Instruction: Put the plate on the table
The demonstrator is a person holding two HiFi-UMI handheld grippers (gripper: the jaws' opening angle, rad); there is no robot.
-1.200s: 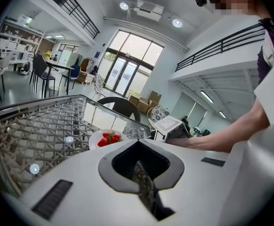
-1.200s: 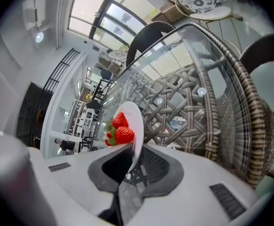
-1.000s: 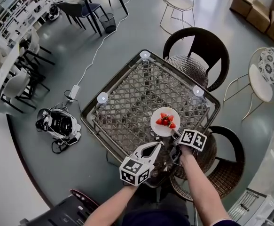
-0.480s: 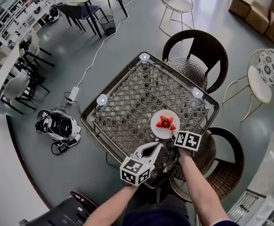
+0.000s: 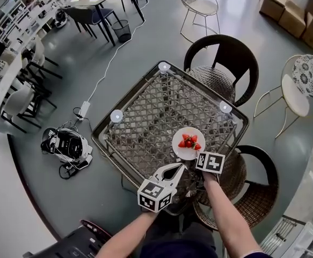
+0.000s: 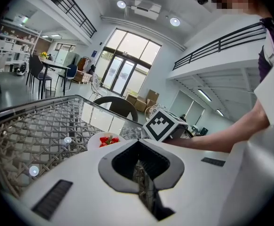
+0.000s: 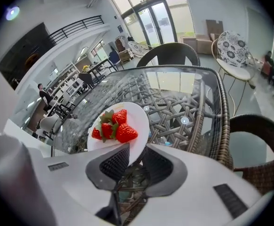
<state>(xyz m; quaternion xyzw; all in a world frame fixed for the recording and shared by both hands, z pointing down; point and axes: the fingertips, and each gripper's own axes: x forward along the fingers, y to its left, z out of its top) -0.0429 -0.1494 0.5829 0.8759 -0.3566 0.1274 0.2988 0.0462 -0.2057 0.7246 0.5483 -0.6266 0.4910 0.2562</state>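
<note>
While the glass-topped wicker bench [image 5: 145, 117] lies right beneath it, the plate [image 5: 179, 147] is over the near right part, its near rim pinched in your right tongs [image 7: 133, 157]. I cannot tell whether its base already touches the glass. Lower it level so the strawberries [image 5: 189, 140] don't roll, feel it settle flat, then let go and draw straight back. Your left tongs [image 6: 140, 173] are clenched on nothing, beside the right ones at the near edge.
</note>
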